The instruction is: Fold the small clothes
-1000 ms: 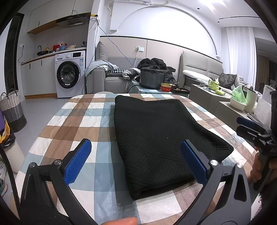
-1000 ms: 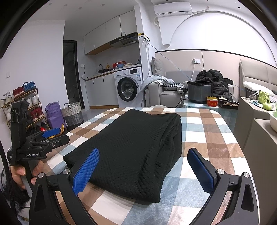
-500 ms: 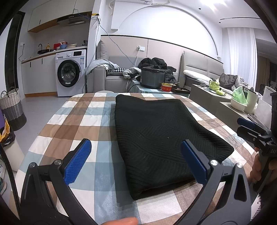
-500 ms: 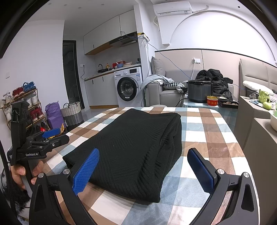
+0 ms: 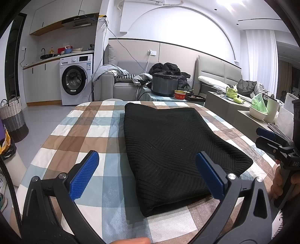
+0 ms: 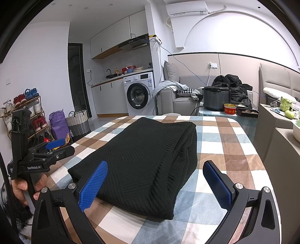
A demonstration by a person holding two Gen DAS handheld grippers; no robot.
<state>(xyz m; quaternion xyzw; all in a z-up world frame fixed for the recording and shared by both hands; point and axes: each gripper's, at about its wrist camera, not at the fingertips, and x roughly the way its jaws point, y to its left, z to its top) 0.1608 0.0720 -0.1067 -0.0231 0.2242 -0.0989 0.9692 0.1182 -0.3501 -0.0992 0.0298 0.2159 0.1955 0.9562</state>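
left tongs (image 5: 147,173): spread wide, empty, low over the desk (image 5: 90,135), unmoved over the last second | knit (image 5: 168,142): black, folded into a thick block, ahead between both tongs, untouched | right tongs (image 6: 155,183): spread wide, empty, equally unmoved | read: nothing shifted; fold looks finished or paused

We see an evenly lit room under cool white ceiling lights (image 5: 232,7) that flare at the top of the left wrist view. Shadows are soft. Both views are sharp at centre; fisheye bending curves the walls, and a dark vignette rings the frame edges.
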